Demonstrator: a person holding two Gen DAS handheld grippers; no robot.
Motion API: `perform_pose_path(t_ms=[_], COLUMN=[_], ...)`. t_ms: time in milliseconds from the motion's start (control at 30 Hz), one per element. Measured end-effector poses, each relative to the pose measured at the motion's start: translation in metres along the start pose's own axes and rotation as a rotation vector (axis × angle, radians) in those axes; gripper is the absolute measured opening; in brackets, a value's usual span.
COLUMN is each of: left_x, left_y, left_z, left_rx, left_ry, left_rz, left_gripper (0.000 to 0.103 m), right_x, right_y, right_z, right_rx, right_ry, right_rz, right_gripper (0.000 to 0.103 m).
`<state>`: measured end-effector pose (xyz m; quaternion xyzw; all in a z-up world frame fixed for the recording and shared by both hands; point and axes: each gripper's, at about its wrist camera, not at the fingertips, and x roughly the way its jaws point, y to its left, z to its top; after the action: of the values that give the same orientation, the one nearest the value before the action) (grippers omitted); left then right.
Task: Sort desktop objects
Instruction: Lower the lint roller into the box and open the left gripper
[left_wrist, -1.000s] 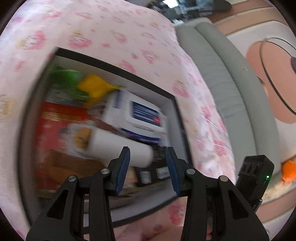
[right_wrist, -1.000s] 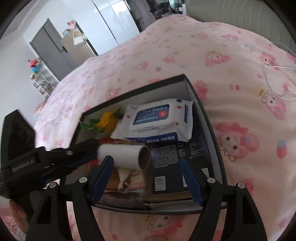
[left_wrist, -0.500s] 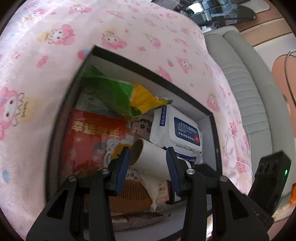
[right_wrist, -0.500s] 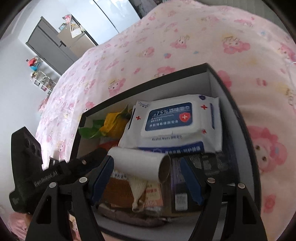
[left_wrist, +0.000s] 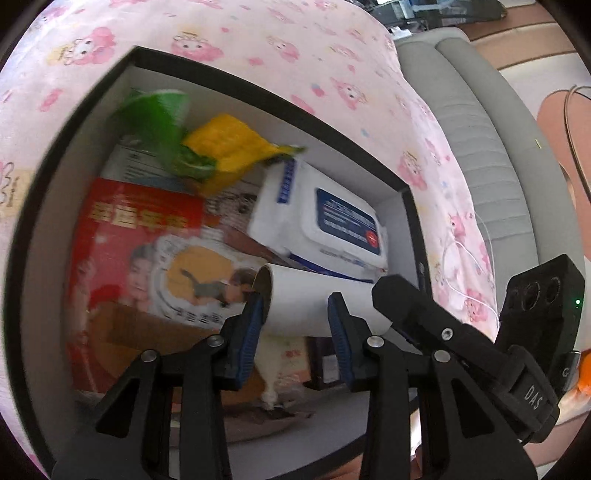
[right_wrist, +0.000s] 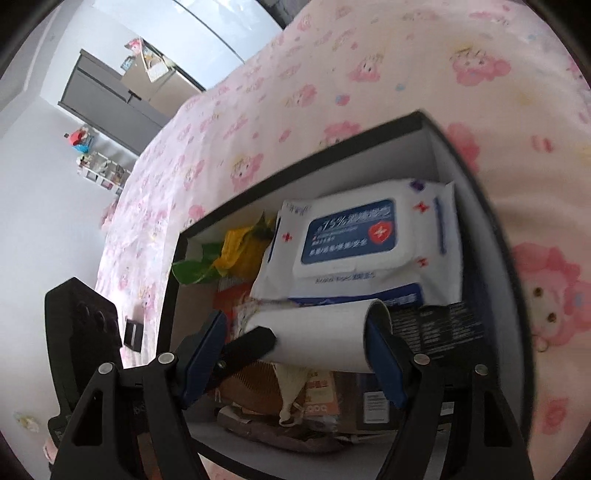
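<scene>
Pink cartoon-printed bedsheet (right_wrist: 369, 74) spread over bed. Grey padded headboard (left_wrist: 480, 122) ran along its edge, thin white cable (left_wrist: 461, 254) trailing over sheet nearby. Grey cabinet (right_wrist: 110, 107) stood against far white wall, small shelf of toys (right_wrist: 96, 166) beside it. Orange item (left_wrist: 583, 373) glimpsed at frame edge, unidentifiable.

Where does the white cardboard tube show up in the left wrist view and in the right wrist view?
Left wrist view: the white cardboard tube sits low centre, between the left gripper's blue pads.
Right wrist view: the tube lies low centre, crosswise between the right gripper's wide jaws.
Shared landmark: the white wet-wipes pack with a blue label, just behind the tube in the black-rimmed box.
</scene>
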<state>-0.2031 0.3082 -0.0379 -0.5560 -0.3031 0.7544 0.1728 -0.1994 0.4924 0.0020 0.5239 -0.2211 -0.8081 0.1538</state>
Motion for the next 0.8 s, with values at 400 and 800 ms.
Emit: perform_pose_path(t_ms=[400,800], left_x=[-0.017,-0.015], left_y=[0.014,0.019], left_z=[-0.002,-0.007], left_rx=[-0.032,-0.043], left_ry=[-0.047,-0.040], left_rz=[0.017,0.032], left_gripper=[0.036,0.036], right_x=[-0.004,0.020], right_y=[0.009,0.026], right_z=[-0.005,-0.013], right_rx=[-0.107,-0.279], right_ry=[-0.033,0.008], right_rz=[-0.181,-0.403], right_gripper=[0.070,0.073])
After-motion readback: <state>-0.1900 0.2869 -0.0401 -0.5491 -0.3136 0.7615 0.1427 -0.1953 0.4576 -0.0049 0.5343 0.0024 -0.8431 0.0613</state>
